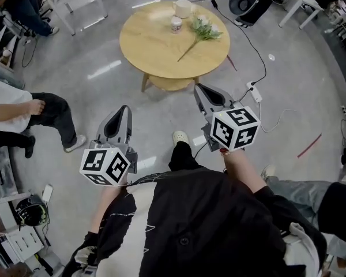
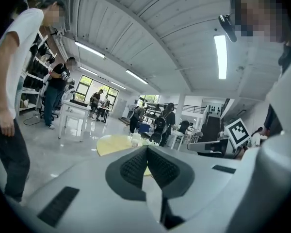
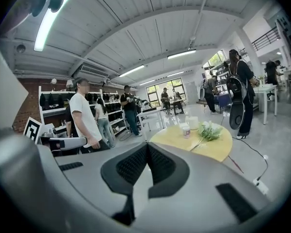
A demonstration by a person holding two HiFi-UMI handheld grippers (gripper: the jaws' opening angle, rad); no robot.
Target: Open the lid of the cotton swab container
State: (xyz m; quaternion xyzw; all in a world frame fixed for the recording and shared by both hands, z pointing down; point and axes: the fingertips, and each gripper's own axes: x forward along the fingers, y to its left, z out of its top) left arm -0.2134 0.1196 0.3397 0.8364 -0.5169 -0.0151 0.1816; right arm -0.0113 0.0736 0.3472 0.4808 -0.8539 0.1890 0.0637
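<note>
Standing well beyond left tool (image 1: 124, 109), right tool (image 1: 199, 88): swab container (image 1: 176, 24).

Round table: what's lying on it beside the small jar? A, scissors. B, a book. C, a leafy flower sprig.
C: a green sprig with pale blooms lies on the table beside the jar.

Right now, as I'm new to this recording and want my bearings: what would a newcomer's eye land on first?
The round wooden table, top centre of the head view, bears a green flower sprig, a small jar and a white container. Nearer, the left tongs and right tongs, both shut and empty, point toward it, each carrying a black-and-white marker cube.
</note>
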